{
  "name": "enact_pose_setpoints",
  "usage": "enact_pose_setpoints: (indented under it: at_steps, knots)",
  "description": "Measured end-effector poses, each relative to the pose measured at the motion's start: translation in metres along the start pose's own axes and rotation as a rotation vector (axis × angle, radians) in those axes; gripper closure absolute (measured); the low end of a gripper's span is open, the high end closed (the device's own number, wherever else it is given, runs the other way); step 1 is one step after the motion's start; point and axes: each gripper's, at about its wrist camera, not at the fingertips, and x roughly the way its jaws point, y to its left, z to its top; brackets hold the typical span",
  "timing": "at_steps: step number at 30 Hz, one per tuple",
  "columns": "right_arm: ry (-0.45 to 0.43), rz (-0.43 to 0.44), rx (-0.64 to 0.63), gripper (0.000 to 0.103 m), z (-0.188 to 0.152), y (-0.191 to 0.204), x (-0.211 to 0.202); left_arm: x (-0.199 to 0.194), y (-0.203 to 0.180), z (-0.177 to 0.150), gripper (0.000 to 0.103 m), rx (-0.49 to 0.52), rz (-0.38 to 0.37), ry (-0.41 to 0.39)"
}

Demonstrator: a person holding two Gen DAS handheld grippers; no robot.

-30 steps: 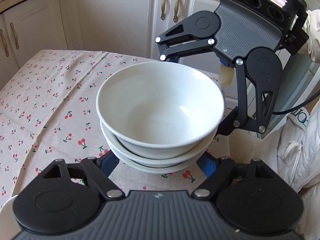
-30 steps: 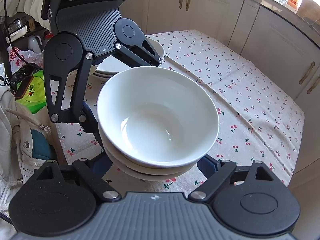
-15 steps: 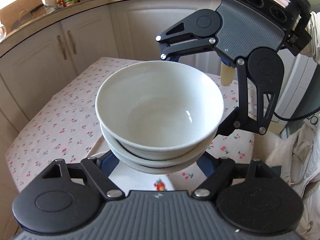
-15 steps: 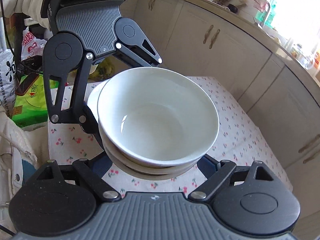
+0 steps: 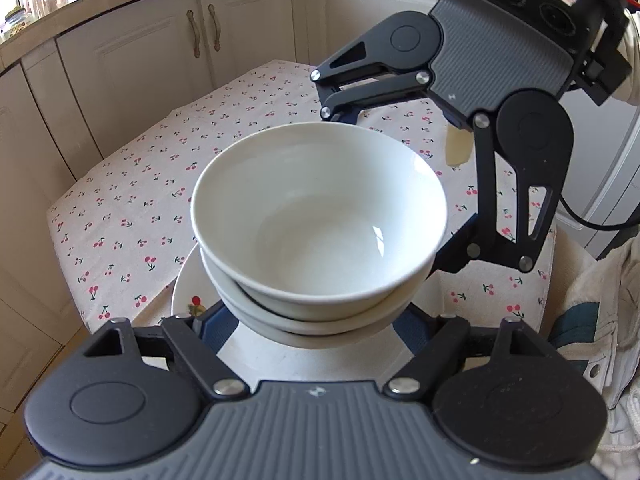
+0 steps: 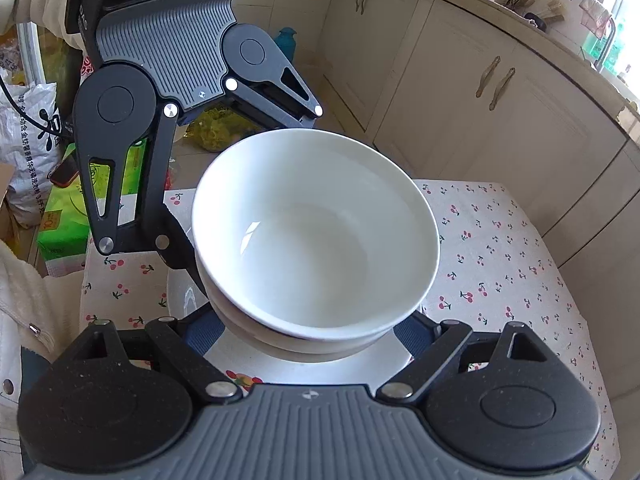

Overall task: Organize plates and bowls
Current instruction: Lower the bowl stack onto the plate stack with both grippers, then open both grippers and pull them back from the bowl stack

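A stack of white bowls [image 5: 320,224] hangs in the air between my two grippers, which face each other. My left gripper [image 5: 316,320] is shut on the near side of the stack, its blue-padded fingers pressing the lower bowls. My right gripper [image 6: 316,328] is shut on the opposite side; it shows in the left wrist view [image 5: 460,184]. The bowl stack also shows in the right wrist view [image 6: 316,232]. Directly beneath lies a white plate with a fruit print [image 5: 188,292], also in the right wrist view [image 6: 240,376], on the cherry-print tablecloth.
The table with its cherry tablecloth [image 5: 168,184] stands beside cream kitchen cabinets [image 5: 160,52]. Bags and a green box [image 6: 60,216] sit on the floor beyond the table's edge. A cable [image 5: 592,220] trails from the right gripper.
Both grippers have carried the bowl stack across the table. It now hangs over the printed plate, which has come into view beneath it.
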Motion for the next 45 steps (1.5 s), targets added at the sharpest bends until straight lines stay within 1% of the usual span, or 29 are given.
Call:
enact_pose_setpoints:
  at_steps: [4, 13, 30, 37, 39, 41, 45]
  knots:
    - [0.014, 0.009, 0.006, 0.01, 0.0, -0.002, 0.004, -0.001, 0.007, -0.009, 0.02, -0.012, -0.013, -0.002]
    - [0.031, 0.025, 0.011, 0.01, 0.001, -0.002, 0.011, 0.003, 0.011, -0.011, 0.02, -0.034, -0.034, -0.001]
    - [0.044, 0.037, 0.025, 0.01, 0.001, -0.008, 0.017, 0.007, 0.013, -0.011, 0.02, -0.046, -0.046, 0.001]
    - [0.041, 0.031, 0.038, 0.01, -0.001, -0.009, 0.017, 0.005, 0.009, -0.015, 0.02, -0.047, -0.025, -0.021]
    - [0.042, 0.031, 0.062, 0.01, -0.002, -0.011, 0.018, 0.003, 0.007, -0.016, 0.019, -0.044, -0.011, -0.031]
    - [0.044, 0.031, 0.085, 0.008, -0.004, -0.013, 0.018, 0.001, 0.004, -0.017, 0.014, -0.051, 0.002, -0.04]
    - [0.006, -0.006, 0.075, 0.004, -0.006, -0.005, 0.007, -0.007, -0.004, -0.022, 0.011, -0.057, 0.058, -0.061]
